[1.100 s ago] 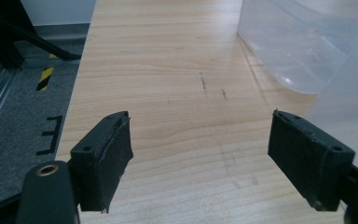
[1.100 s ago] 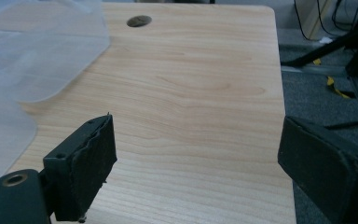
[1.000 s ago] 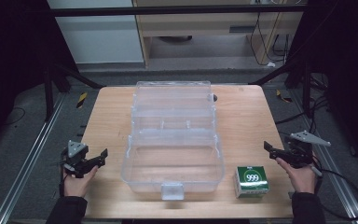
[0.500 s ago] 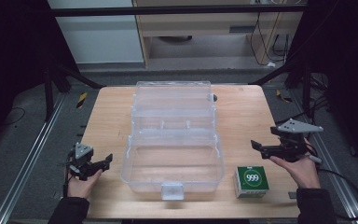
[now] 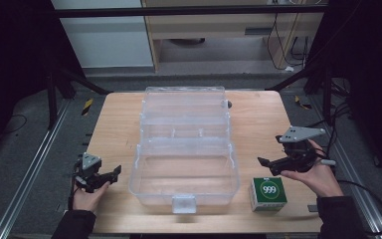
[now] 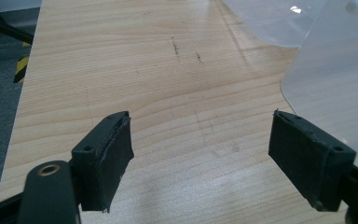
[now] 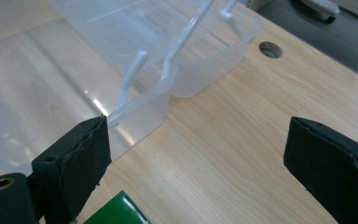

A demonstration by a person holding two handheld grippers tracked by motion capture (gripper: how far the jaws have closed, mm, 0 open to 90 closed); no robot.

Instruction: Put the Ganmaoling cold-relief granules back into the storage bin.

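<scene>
Green box (image 5: pixel 269 194) just below right tool (image 5: pixel 268 162), clear organiser (image 5: pixel 184 144) betw. tools

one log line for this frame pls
left gripper: open, empty, left of clear plastic organizer box | right gripper: open, empty, above green 999 box | organizer box: open on wooden table

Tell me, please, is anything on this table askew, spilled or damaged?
Nothing stands out. The clear plastic box lies open and square on the wooden table, apparently empty; the green carton stands beside it, intact. Both the left gripper and the right gripper are open and hold nothing.
</scene>
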